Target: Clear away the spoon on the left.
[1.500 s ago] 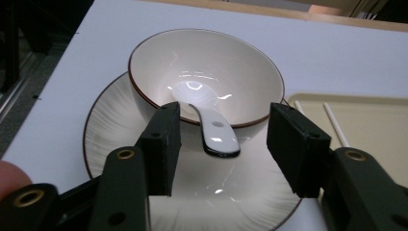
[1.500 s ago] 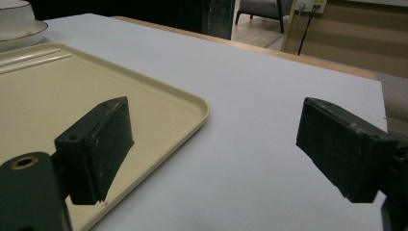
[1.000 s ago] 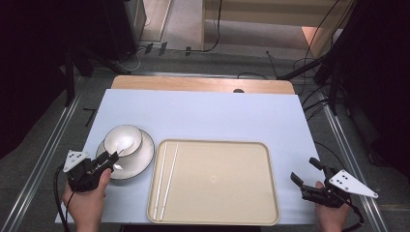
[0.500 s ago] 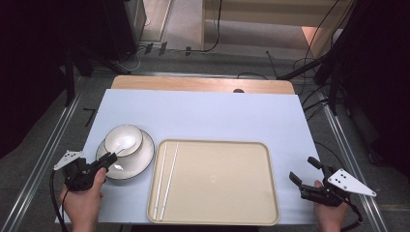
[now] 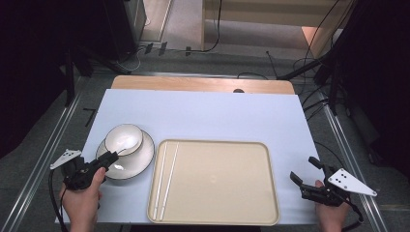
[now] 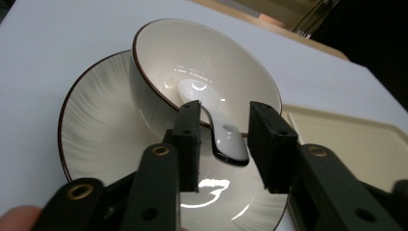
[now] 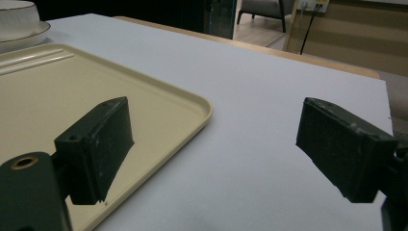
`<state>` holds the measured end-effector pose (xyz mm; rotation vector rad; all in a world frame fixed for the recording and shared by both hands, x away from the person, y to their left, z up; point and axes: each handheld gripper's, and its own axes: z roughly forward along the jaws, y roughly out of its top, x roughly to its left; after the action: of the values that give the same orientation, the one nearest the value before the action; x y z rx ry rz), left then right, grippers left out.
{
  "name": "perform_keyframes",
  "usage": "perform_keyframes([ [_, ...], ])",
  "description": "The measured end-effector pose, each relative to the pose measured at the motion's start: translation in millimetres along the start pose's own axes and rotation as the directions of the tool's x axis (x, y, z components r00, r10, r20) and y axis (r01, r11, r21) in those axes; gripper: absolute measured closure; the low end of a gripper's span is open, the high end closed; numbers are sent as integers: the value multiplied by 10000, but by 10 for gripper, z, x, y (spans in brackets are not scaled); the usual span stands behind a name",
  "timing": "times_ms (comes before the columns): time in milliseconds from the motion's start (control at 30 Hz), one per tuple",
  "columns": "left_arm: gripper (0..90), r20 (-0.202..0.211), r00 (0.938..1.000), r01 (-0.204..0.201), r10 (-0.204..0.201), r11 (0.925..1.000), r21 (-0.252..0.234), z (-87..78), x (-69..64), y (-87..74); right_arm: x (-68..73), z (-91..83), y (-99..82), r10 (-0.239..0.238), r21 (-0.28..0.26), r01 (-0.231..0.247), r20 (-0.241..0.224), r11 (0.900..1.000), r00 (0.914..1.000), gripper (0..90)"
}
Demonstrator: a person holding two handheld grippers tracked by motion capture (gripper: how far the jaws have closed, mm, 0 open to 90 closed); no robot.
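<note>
A white bowl [image 5: 124,138] [image 6: 192,62] stands on a white ribbed plate [image 5: 138,166] [image 6: 96,130] at the table's left. A white spoon [image 6: 226,139] lies in the bowl, its handle sticking out over the near rim. My left gripper [image 5: 110,157] [image 6: 223,139] reaches in from the near left with the spoon handle between its jaws. The jaws have just been opening, and a gap shows beside the handle. My right gripper [image 5: 303,169] [image 7: 214,139] rests open at the near right, over bare table beside the beige tray [image 5: 217,193] [image 7: 159,91].
A pair of pale chopsticks [image 5: 167,179] [image 7: 33,57] lies along the tray's left side. The white mat [image 5: 203,111] stretches behind the tray, with a wooden strip [image 5: 193,83] at the far edge. Metal rails and cables run along both sides of the table.
The left gripper drew back slightly toward the near left, then came forward again to the bowl's rim. The right gripper has stayed where it was.
</note>
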<state>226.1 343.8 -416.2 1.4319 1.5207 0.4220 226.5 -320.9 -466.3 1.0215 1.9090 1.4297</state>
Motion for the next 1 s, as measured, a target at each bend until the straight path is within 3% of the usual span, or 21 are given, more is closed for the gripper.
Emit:
perform_keyframes([
  [133,586,136,9997,186,-182,9993,-324,-33,41,51,-6,-6,2,0,-22,0,49,10000,10000,130],
  [233,594,43,9994,338,-337,9993,-177,-26,73,59,-5,5,-5,-9,16,8,49,10000,10000,130],
  [467,685,351,9967,727,-732,9972,167,13,85,25,13,18,-1,-101,88,101,-14,9999,9999,131],
  [633,780,685,9904,1181,-1199,9926,293,21,99,11,-11,-3,-4,-54,20,54,71,10000,10000,131],
  [800,855,412,9952,876,-885,9959,246,18,50,19,-7,7,-8,-59,73,59,39,10000,10000,131],
  [1000,863,284,9990,348,-355,9991,226,16,27,17,-1,9,-6,-92,77,91,41,9999,9999,131],
])
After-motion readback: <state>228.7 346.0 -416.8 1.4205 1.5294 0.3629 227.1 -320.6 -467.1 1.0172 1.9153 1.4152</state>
